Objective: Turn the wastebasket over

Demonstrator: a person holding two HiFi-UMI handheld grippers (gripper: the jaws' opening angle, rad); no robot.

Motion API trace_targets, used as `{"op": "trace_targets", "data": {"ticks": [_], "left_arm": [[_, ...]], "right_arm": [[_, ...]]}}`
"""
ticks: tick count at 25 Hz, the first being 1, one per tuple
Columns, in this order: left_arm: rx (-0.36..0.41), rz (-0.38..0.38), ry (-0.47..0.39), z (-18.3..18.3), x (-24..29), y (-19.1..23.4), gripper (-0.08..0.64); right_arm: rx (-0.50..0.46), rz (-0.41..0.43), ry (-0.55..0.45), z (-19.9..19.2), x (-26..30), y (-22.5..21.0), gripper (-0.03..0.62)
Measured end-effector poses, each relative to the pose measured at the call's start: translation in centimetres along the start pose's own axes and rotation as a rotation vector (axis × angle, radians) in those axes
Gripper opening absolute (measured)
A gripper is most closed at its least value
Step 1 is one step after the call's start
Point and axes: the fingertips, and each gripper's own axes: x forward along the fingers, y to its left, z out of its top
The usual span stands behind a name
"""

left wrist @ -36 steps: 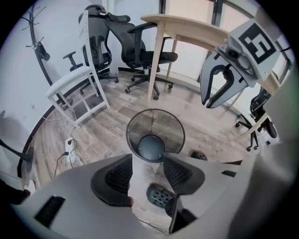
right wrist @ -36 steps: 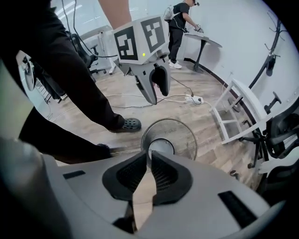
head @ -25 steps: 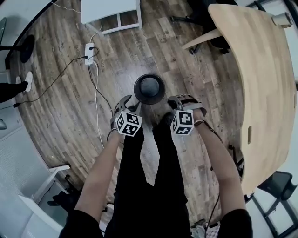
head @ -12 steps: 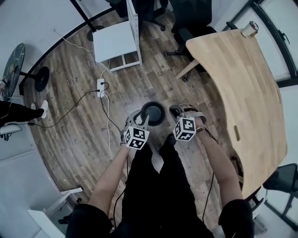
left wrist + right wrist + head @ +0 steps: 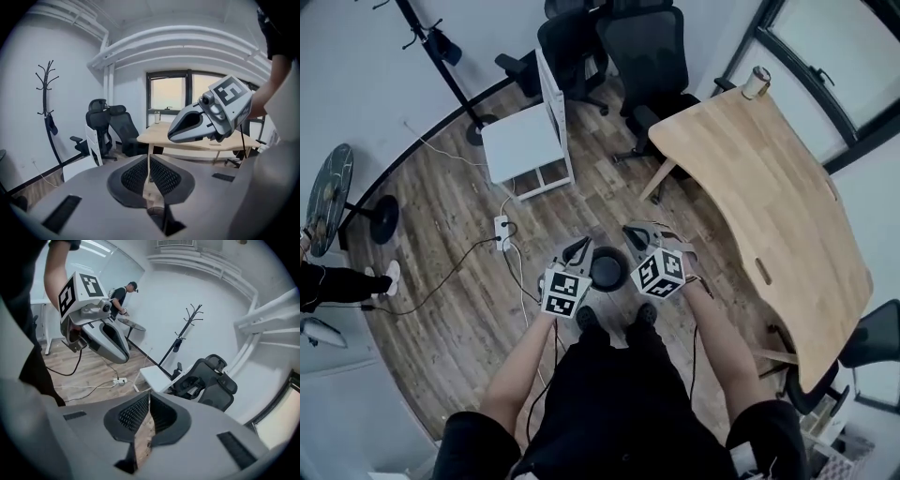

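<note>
The black round wastebasket [image 5: 607,268] stands on the wood floor just ahead of the person's feet; from above I cannot tell which end is up. Both grippers hang above it, apart from it. My left gripper [image 5: 577,249] is over the basket's left side; its jaws have just been closing and now meet with nothing between them [image 5: 149,161]. My right gripper [image 5: 635,232] is over the right side, also shut and empty [image 5: 149,404]. Each gripper view shows the other gripper: the right one [image 5: 206,119] and the left one [image 5: 101,336].
A curved wooden table [image 5: 769,187] fills the right. A white shelf unit [image 5: 525,145] and black office chairs [image 5: 619,47] stand beyond the basket. A power strip with cables [image 5: 502,230] lies at left. A person [image 5: 123,295] stands by a far round table.
Both grippers have risen well above the wastebasket and away from its sides. The left jaws have gone from open to shut. The basket now looks smaller and farther below.
</note>
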Motion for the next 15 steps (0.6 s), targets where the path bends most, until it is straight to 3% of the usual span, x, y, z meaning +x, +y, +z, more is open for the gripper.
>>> {"op": "trace_targets", "data": {"ticks": [5, 15], "left_arm": [[-0.022, -0.031, -0.101, 4.7, -1.6, 1.9, 0.020], [-0.169, -0.057, -0.252, 10.4, -5.2, 4.5, 0.017]], "right_arm": [[0.146, -0.079, -0.089, 3.8, -2.1, -2.0, 0.035], [0.557, -0.165, -0.323, 8.7, -7.0, -5.0, 0.032]]}}
